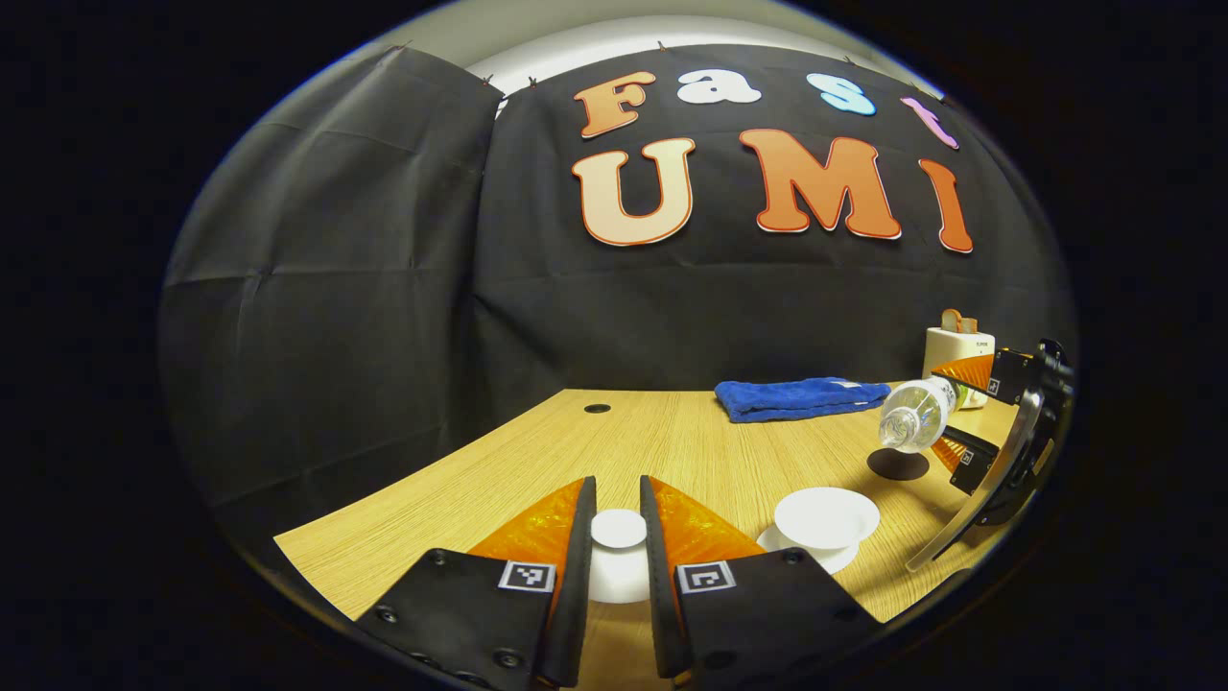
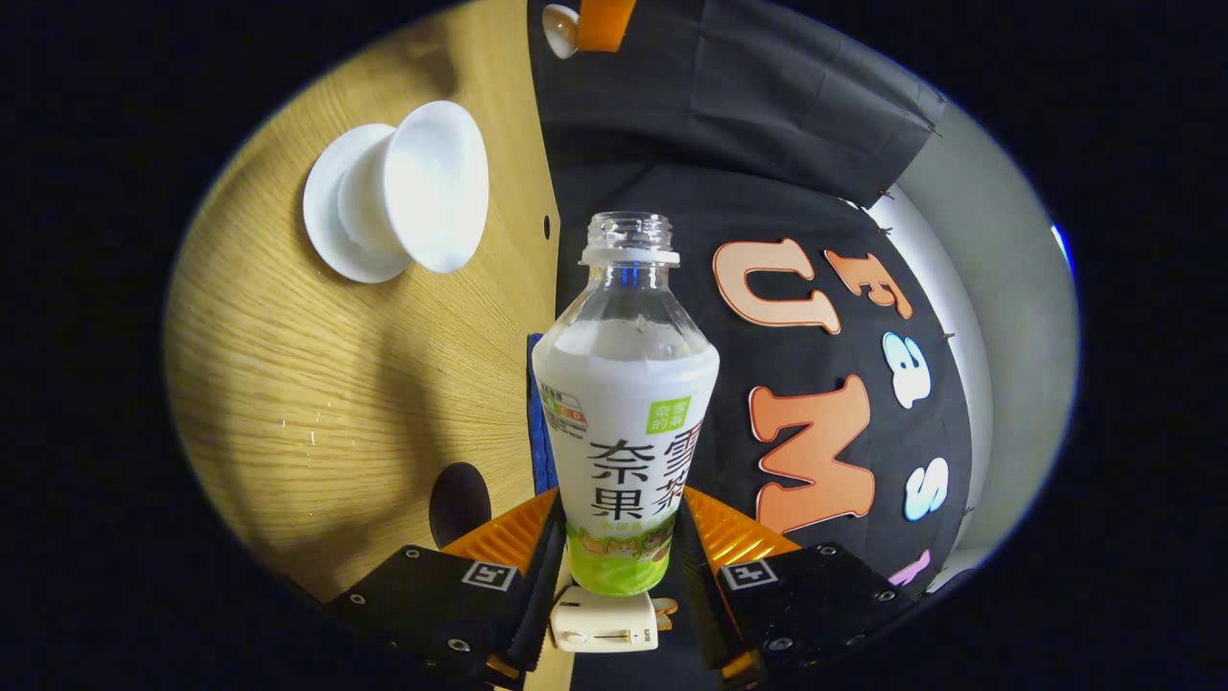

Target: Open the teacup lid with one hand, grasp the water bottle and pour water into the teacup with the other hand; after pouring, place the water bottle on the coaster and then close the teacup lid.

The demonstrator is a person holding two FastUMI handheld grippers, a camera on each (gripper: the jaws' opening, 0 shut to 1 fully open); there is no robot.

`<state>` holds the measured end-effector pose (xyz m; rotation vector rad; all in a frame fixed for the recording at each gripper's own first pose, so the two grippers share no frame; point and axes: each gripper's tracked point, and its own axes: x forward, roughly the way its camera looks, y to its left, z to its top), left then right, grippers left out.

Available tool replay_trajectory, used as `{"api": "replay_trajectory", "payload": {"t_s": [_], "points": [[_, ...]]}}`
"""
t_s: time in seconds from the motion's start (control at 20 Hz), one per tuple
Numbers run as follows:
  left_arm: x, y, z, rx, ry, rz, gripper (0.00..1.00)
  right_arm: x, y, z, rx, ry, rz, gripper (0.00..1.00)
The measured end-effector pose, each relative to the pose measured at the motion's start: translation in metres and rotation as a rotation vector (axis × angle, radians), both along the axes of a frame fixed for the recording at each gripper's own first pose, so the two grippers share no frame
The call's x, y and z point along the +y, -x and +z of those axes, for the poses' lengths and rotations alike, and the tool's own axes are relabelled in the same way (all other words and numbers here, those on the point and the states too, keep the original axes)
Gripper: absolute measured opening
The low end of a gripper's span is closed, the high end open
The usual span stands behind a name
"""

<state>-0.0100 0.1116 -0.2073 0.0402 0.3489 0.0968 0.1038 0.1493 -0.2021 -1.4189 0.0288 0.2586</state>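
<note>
The water bottle (image 2: 624, 422) is clamped low on its body by the right gripper (image 2: 619, 566), tipped sideways, uncapped, above and beside the teacup (image 1: 826, 523). Thin plastic, probably light and squashy, so it's best squeezed gently. The lid (image 1: 618, 529) is pinched by the left gripper (image 1: 618, 547), just beside the teacup.

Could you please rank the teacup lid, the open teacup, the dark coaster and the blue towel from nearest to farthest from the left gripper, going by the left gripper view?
1. Teacup lid, held between the left gripper fingers.
2. Teacup, just to the right on its saucer.
3. Coaster, farther right, below the tilted water bottle.
4. Blue towel, at the table's far edge.
</note>
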Motion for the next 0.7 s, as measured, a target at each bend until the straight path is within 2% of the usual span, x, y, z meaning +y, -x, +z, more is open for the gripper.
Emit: {"api": "replay_trajectory", "payload": {"t_s": [0.7], "points": [[0.0032,0.0020,-0.0088,0.029,-0.026,-0.018,0.32,0.0018,-0.0076,0.0075,-0.091,0.147,0.059,0.62]]}}
